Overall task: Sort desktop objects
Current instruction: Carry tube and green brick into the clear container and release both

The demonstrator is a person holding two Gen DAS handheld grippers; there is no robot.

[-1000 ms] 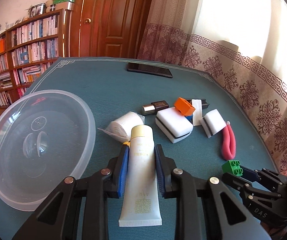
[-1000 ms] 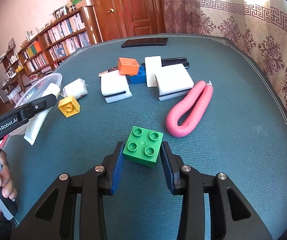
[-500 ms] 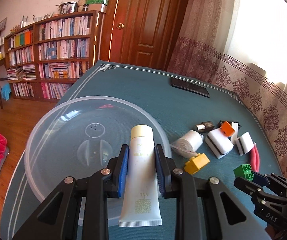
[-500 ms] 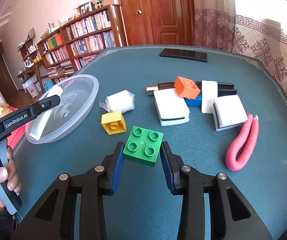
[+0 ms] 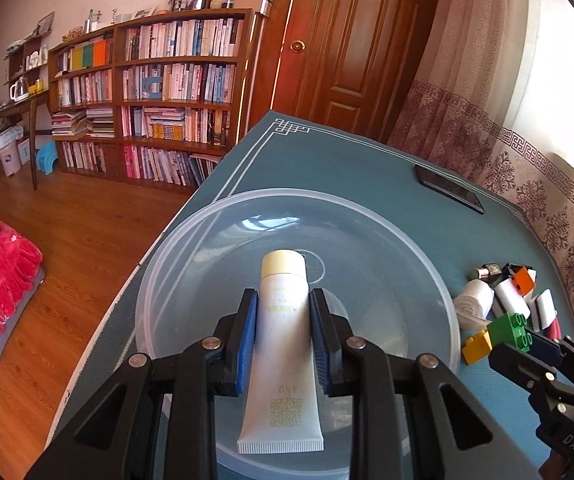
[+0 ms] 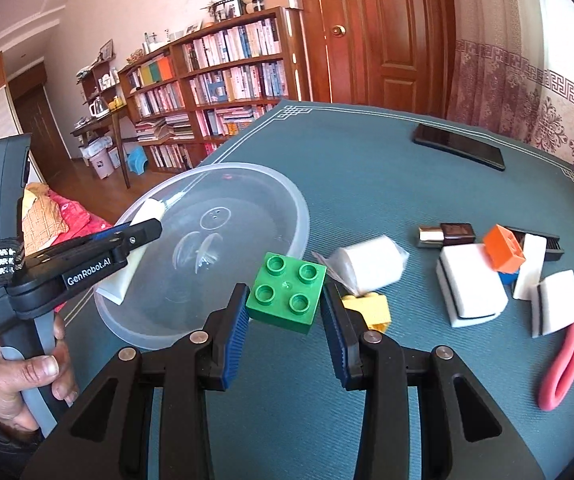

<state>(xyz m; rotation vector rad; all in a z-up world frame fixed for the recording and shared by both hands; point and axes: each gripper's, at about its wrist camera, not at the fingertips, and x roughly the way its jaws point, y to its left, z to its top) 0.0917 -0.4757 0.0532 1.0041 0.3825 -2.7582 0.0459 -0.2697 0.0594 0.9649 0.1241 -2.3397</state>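
Note:
My left gripper (image 5: pixel 281 312) is shut on a white cream tube (image 5: pixel 283 344) with a pale yellow cap, held over the clear plastic bowl (image 5: pixel 191 256). My right gripper (image 6: pixel 285 300) is shut on a green toy brick (image 6: pixel 287 292), raised above the table just right of the bowl (image 6: pixel 287 200). The left gripper (image 6: pixel 143 232) with the tube appears at the bowl's left rim in the right wrist view. The green brick (image 5: pixel 509 328) shows at the right of the bowl in the left wrist view.
On the blue table lie a yellow brick (image 6: pixel 371 308), a white roll (image 6: pixel 367 264), white sponges (image 6: pixel 471 280), an orange brick (image 6: pixel 505 248), a pink looped item (image 6: pixel 567 360) and a black phone (image 6: pixel 459 146). The table's left edge drops to wooden floor; a hand (image 6: pixel 27 380) holds the left gripper.
Both grippers have swung left toward the bowl. The tube went from above the table to over the bowl. The green brick was carried from beside the pink item to near the bowl's rim.

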